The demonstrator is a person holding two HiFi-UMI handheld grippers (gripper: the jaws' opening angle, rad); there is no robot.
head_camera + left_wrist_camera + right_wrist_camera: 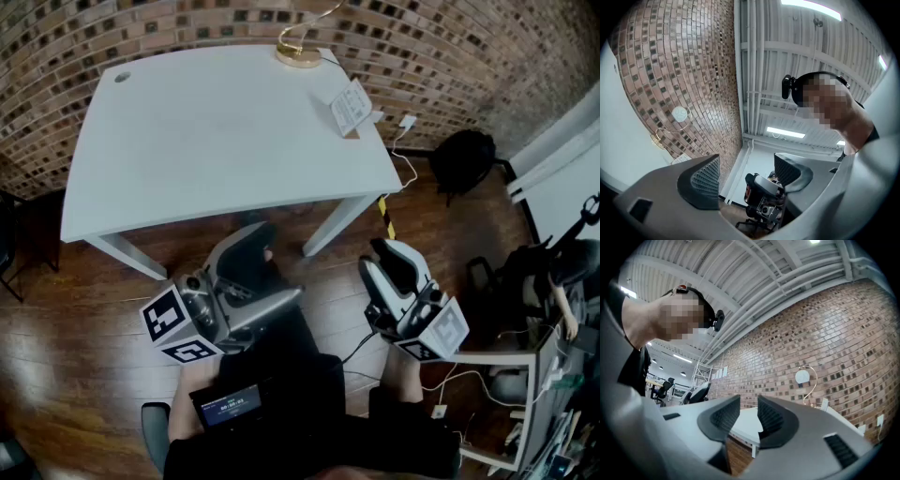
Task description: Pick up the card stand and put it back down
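Fingers (704,180) of left gripper (746,172): wide apart, empty. Right gripper (748,417): jaws narrowly apart, nothing between. Both are off the table's (187,141) near side. Card stand (352,106): on table by its right edge, length along that edge, face toward table's middle.

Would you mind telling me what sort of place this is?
Probably an office or lab workspace: a white desk against a brick wall, a desk lamp on it, and an office chair nearby.
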